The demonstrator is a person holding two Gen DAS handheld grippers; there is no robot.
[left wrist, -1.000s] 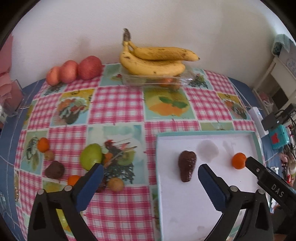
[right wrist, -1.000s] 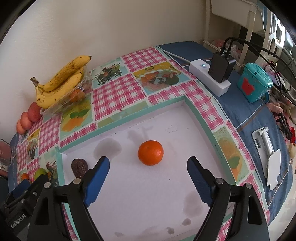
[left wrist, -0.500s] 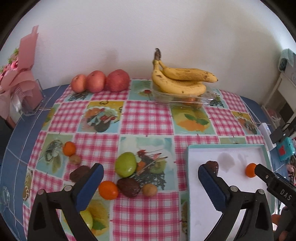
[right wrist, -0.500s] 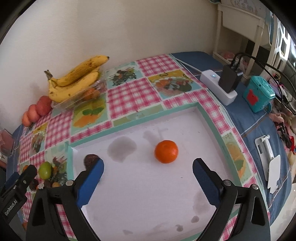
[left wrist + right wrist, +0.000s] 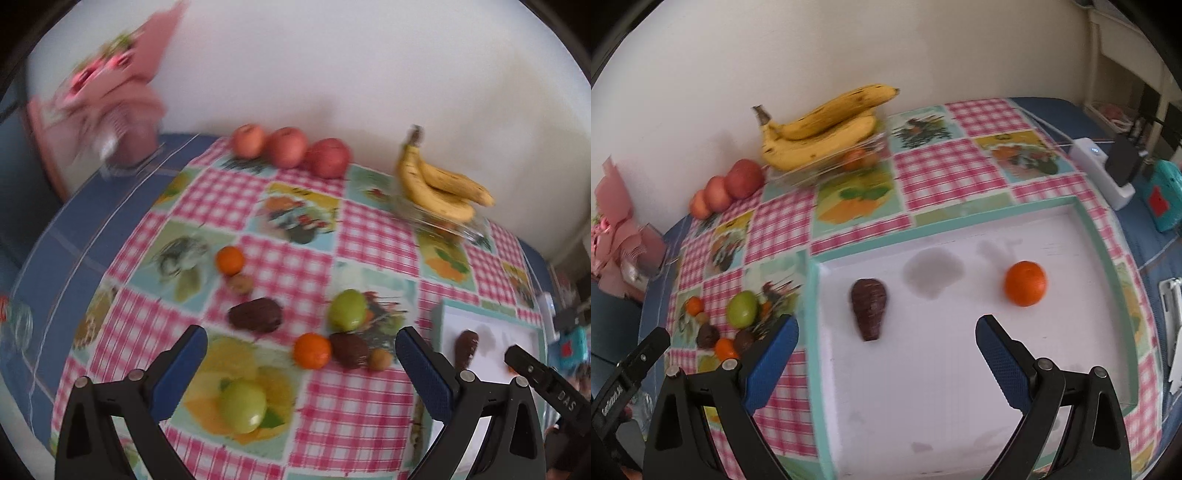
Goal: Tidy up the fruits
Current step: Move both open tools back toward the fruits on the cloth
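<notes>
My left gripper [image 5: 301,347] is open above loose fruit on the checked tablecloth: an orange [image 5: 312,350], a dark avocado [image 5: 255,315], another dark avocado [image 5: 349,350], two green apples [image 5: 348,309] [image 5: 243,406], a second orange [image 5: 229,260] and small brown fruits. My right gripper [image 5: 886,338] is open and empty over the white tray [image 5: 1104,236], which holds a dark avocado [image 5: 868,308] and an orange [image 5: 1025,283]. The tray [image 5: 447,306] shows at the right of the left wrist view too.
Bananas [image 5: 820,129] lie on a clear box by the wall, with three red apples [image 5: 291,149] to their left. A pink bouquet [image 5: 110,110] stands at the far left. A white power strip [image 5: 1104,173] and a teal device [image 5: 1163,195] sit right of the tray.
Both grippers have shifted left. The left one went from the tray's edge to above the loose fruit. The right one now has the tray's avocado ahead, and its jaws have widened a little.
</notes>
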